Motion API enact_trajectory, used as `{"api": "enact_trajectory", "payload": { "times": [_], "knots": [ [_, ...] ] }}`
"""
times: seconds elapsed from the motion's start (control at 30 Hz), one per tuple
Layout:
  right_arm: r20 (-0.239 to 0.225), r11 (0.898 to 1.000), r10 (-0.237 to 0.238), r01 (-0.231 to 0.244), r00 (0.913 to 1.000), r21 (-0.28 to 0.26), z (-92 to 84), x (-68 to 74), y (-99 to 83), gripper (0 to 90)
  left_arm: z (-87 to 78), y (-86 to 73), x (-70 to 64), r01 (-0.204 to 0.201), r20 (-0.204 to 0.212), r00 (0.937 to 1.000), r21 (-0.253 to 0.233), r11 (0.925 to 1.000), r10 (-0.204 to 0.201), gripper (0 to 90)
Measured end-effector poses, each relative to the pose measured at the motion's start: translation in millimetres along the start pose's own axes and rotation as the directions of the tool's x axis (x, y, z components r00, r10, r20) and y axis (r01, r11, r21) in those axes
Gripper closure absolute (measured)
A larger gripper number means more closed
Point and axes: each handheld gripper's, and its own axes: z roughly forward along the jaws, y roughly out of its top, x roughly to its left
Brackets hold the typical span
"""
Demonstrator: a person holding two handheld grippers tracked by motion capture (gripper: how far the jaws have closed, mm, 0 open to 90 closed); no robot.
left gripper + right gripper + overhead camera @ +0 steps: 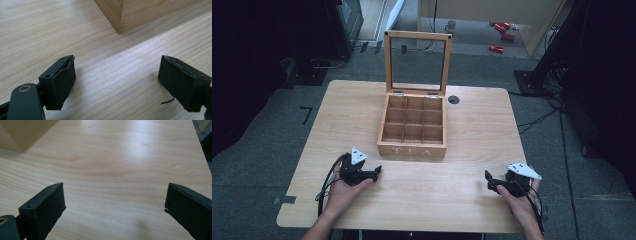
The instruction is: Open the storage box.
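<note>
In the high view we see a light wooden table [472, 200] that takes the middle of the frame, with grey floor around it. A little above the centre stands a wooden tea box [413, 127]. Its lid [417, 62] is open and stands upright at the back, with a clear pane in a wooden frame. Inside we count nine compartments in three rows, and the front wall carries the word TEA.

At the lower left of the frame the left gripper [377, 172] rests on the table in the person's left hand [343, 192], just below the box's front left corner. In the left gripper view its jaws stand wide apart with only bare table between them, and a corner of the box is at the top centre.

At the lower right the right gripper [488, 181] lies near the table edge in the right hand [518, 200]. In the right gripper view its jaws are also wide apart and hold nothing.

Right of the box's hinges we see a small dark round hole [453, 99] in the table.
</note>
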Motion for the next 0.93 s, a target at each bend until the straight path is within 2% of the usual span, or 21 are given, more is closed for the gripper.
{"api": "enact_trajectory", "payload": {
  "times": [0.17,0.27,0.33,0.4,0.47,0.63,0.93],
  "knots": [
    [-0.002,0.997,0.036,-0.035,0.9994,0.068,5.7,-1.1,-11.1,3.2,0.0,0.0,0.0,0.000,0.000,1.0000,0.000,1.0000,0.000,14.7],
    [0.007,0.993,0.002,-0.003,1.0000,0.118,10.6,3.7,-16.4,3.3,0.1,0.1,0.0,0.002,0.000,1.0000,0.001,1.0000,-0.002,14.7],
    [0.020,0.993,-0.026,0.023,0.9995,0.115,10.4,6.8,-16.6,3.5,0.1,0.1,0.0,0.002,0.000,1.0000,0.001,1.0000,-0.002,14.7],
    [0.021,0.993,-0.032,0.030,0.9993,0.115,10.4,7.7,-16.6,3.3,0.1,0.1,-0.1,0.002,0.000,1.0000,0.001,1.0000,-0.002,14.7],
    [0.004,0.992,-0.006,0.006,1.0000,0.127,11.9,4.9,-16.1,2.3,0.2,0.1,-0.1,0.002,0.000,1.0000,0.000,1.0000,-0.002,14.7],
    [-0.012,0.991,-0.020,0.022,0.9997,0.132,14.0,3.6,-14.7,1.0,0.4,0.4,0.0,0.002,-0.001,1.0000,0.001,1.0000,-0.002,14.7],
    [-0.014,0.991,-0.019,0.020,0.9997,0.133,13.6,3.7,-15.0,1.0,2.0,1.9,0.0,0.001,-0.002,1.0000,0.000,1.0000,-0.001,14.7]
  ]
}}
